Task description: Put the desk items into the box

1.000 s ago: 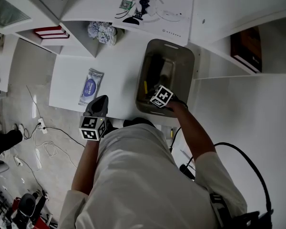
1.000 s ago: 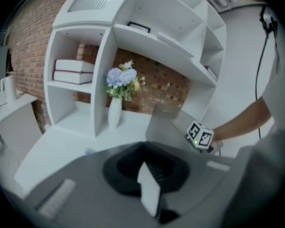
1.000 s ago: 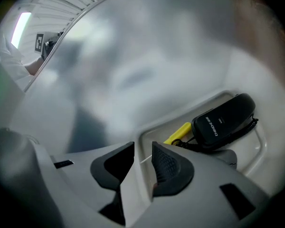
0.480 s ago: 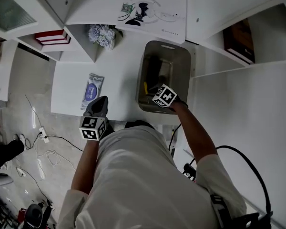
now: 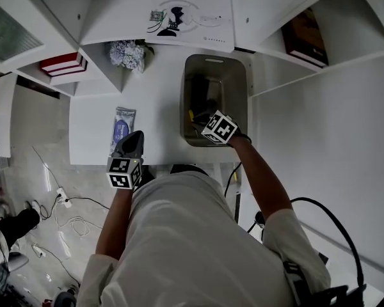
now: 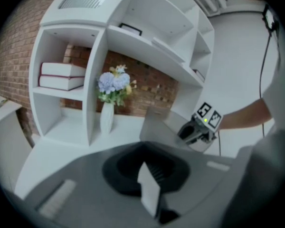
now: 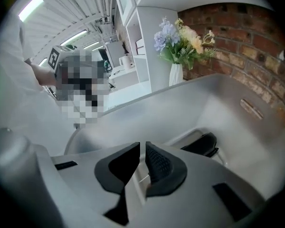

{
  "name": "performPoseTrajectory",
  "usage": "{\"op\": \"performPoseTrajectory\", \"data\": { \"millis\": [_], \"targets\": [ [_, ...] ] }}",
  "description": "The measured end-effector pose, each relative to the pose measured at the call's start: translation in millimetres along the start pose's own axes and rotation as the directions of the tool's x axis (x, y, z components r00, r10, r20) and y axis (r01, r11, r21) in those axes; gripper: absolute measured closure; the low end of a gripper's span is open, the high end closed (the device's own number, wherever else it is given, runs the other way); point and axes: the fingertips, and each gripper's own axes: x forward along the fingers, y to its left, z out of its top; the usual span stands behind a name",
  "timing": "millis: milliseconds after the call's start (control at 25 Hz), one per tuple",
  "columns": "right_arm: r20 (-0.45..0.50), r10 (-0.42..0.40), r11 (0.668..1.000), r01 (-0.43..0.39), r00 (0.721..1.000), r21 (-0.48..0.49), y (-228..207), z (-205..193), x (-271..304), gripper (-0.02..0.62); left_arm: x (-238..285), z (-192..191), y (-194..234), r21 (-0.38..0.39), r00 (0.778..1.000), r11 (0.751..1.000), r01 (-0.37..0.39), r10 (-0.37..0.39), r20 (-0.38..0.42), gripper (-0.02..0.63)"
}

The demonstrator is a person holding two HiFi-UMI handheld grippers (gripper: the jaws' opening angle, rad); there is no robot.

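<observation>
A grey box [image 5: 239, 82] stands on the white desk [image 5: 157, 107], with dark items and a yellow pen [image 5: 192, 116] inside. My right gripper [image 5: 207, 123] hovers over the box's near end, pointing down into it. Its jaws have just been closing, and only a narrow gap is left with nothing between them [image 7: 143, 150]. A black item [image 7: 202, 145] lies on the box floor beyond them. A blue-and-white wipes packet [image 5: 121, 127] lies on the desk's left part. My left gripper [image 5: 134, 137] is shut and empty at the desk's near edge, right of the packet.
A vase of pale flowers [image 5: 128, 53] stands at the back of the desk beside a shelf divider. Stacked books [image 5: 62, 62] fill a left shelf cell and a dark book [image 5: 304, 37] a right one. A printed board [image 5: 192, 15] leans behind the box.
My right gripper has lifted a little out of the box's near end. The left gripper has stayed at the desk edge. The head view has shifted slightly.
</observation>
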Motion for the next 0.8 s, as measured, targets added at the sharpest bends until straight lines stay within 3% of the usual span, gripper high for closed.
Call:
{"op": "performPoseTrajectory", "data": {
  "millis": [360, 600, 800],
  "targets": [
    [0.089, -0.127, 0.985, 0.115, 0.988, 0.126, 3.6, 12.2, -39.9, 0.581, 3.0, 7.3, -7.0, 0.041, 0.998, 0.997, 0.063, -0.063, -0.003, 0.603],
    [0.177, -0.224, 0.943, 0.167, 0.959, 0.287, 17.0, 13.2, -72.0, 0.583, 2.8, 6.6, -14.2, 0.063, 0.995, 0.993, 0.104, -0.103, -0.017, 0.603],
    [0.216, -0.281, 0.914, 0.191, 0.935, 0.359, 34.7, 8.9, -84.8, 0.583, -0.2, 5.0, -17.5, 0.077, 0.991, 0.988, 0.132, -0.131, -0.026, 0.603]
  ]
}}
